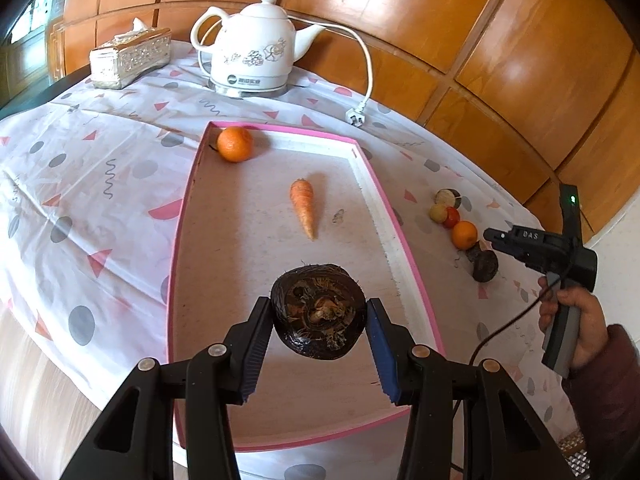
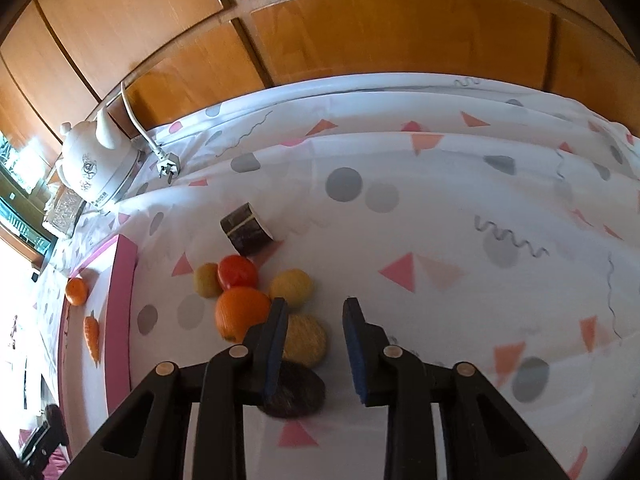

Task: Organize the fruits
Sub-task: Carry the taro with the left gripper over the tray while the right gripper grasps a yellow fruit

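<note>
My left gripper (image 1: 319, 305) is shut on a dark brown, rough round root (image 1: 319, 320) and holds it above the near part of the pink-rimmed tray (image 1: 181, 216). An orange (image 1: 235, 144) and a carrot (image 1: 304, 206) lie in the tray. To the right of the tray, loose produce sits on the cloth: an orange (image 2: 240, 310), a red tomato (image 2: 238, 272), yellow fruits (image 2: 291, 286), a dark cut piece (image 2: 246, 230) and another dark root (image 2: 296, 394). My right gripper (image 2: 316, 312) hangs open over this cluster, with a yellow round fruit (image 2: 308, 338) beside its left finger.
A white kettle (image 1: 252, 48) with its cord and plug (image 1: 356, 118) stands at the back of the patterned tablecloth, with a tissue box (image 1: 130, 58) to its left. Wooden panelling lies behind. A hand (image 1: 576, 320) holds the right gripper's handle.
</note>
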Action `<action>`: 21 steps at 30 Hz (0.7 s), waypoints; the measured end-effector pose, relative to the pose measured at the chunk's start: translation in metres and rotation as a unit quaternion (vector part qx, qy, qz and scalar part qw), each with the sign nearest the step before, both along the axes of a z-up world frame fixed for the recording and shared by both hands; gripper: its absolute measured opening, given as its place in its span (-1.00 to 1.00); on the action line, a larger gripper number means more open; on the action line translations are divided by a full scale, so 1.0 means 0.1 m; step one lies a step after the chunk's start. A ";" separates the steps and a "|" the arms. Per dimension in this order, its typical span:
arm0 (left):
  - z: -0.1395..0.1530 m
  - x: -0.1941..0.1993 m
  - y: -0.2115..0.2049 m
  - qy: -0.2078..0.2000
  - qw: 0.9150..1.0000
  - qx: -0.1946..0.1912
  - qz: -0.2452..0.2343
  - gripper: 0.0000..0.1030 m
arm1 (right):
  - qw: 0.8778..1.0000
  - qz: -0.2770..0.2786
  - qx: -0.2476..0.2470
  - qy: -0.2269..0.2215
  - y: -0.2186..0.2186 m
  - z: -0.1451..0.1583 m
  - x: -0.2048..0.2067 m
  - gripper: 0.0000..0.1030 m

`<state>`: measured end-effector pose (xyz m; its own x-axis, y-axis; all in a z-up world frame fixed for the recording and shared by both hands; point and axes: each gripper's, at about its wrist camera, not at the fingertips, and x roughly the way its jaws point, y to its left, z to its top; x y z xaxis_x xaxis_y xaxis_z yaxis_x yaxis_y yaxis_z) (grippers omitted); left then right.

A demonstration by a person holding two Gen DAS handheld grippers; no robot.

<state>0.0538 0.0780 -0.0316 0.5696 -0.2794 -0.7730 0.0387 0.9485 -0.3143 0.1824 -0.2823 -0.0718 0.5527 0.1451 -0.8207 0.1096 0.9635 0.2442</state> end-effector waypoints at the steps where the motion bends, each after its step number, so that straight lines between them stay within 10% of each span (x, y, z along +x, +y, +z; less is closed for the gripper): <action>1: -0.01 0.01 0.02 0.002 1.000 0.000 0.003 -0.08 | 1.000 0.002 0.000 0.002 0.02 -0.02 0.04 -0.48; 21: -0.02 0.02 0.13 0.009 0.999 0.003 0.030 -0.08 | 0.992 -0.016 0.118 0.035 -0.09 -0.27 0.33 -0.48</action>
<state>0.0561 0.0906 -0.0335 0.5713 -0.2398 -0.7850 -0.0244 0.9510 -0.3082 0.2153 -0.2913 -0.0985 0.5024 0.3213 -0.8027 0.1651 0.8756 0.4539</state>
